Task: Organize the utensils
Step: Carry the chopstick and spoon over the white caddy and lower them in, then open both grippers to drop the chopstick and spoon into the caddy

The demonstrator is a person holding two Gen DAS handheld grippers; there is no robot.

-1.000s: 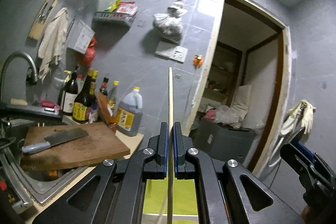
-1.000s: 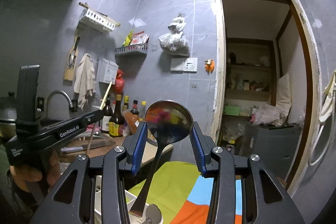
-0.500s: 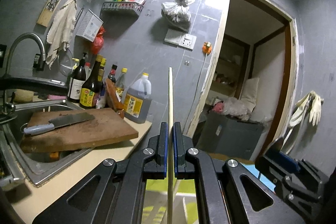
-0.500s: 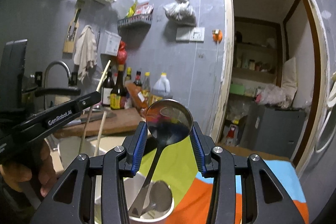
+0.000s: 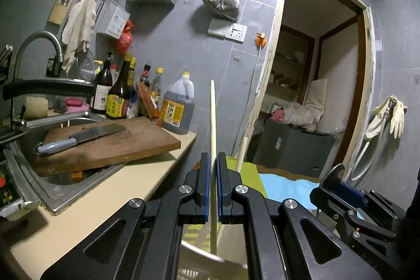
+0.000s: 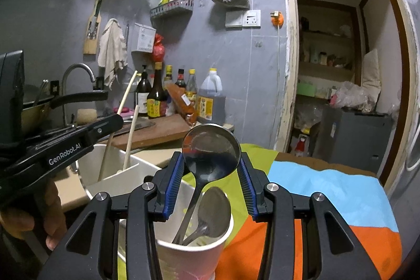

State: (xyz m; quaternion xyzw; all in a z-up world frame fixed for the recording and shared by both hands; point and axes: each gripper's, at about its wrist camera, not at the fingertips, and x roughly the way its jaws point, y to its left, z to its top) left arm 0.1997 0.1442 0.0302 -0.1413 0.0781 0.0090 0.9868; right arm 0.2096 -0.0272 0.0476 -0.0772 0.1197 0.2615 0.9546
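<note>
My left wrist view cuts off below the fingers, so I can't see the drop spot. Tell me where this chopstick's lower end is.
Observer: The chopstick held by the left gripper runs down into the rear compartment of the white container.
Operator: Report what else stands in that compartment.
Observer: One other chopstick, with its lower end near the divider.
Operator: Now describe the right gripper. I only see it side-on.
Observer: The right gripper has its fingers clamped on the bowl of a round spoon. The spoon's handle stands in a paper cup, next to a second spoon.
</note>
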